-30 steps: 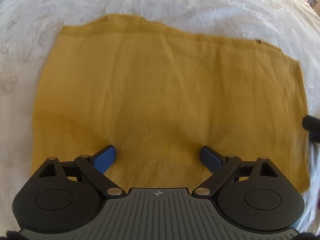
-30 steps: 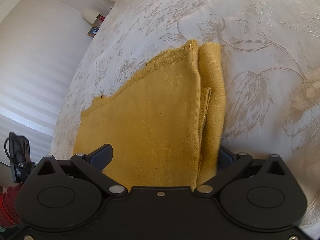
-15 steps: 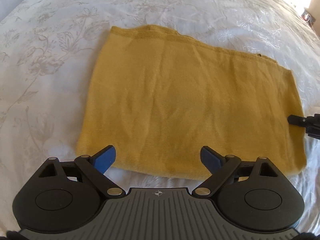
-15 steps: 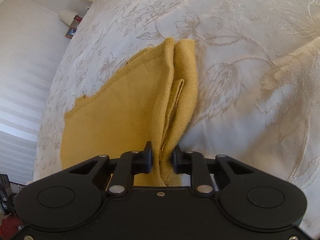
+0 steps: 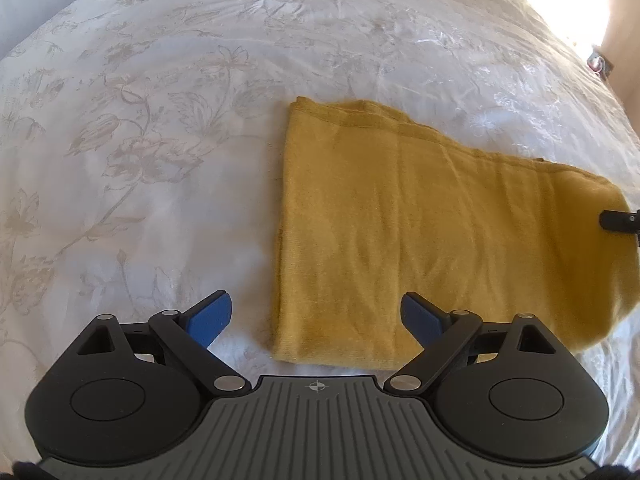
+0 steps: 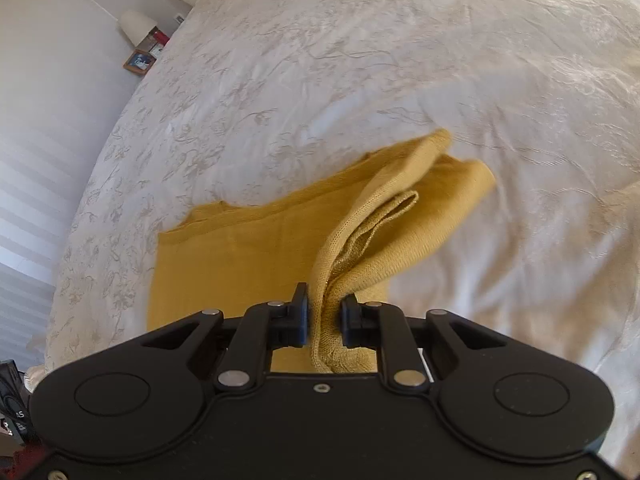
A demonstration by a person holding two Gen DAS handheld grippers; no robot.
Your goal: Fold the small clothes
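Mustard-yellow knitted garment (image 5: 420, 232) lies partly folded on white floral-embroidered bedspread (image 5: 160, 120). Step in hand, by look of it: second fold, one end being raised to carry across. Right gripper (image 6: 324, 316) pinches bunched layered edge of garment, lifting it off bed; rest lies flat. Left gripper (image 5: 316, 316) hovers low over garment's near corner, blue fingers (image 5: 210, 316) spread wide, holding nothing. Next move likely needs left pinning cloth while right sweeps over.

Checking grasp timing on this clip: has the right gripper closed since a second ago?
Yes. The right gripper, open then, is now shut on the yellow garment, lifting its edge off the white bedspread.
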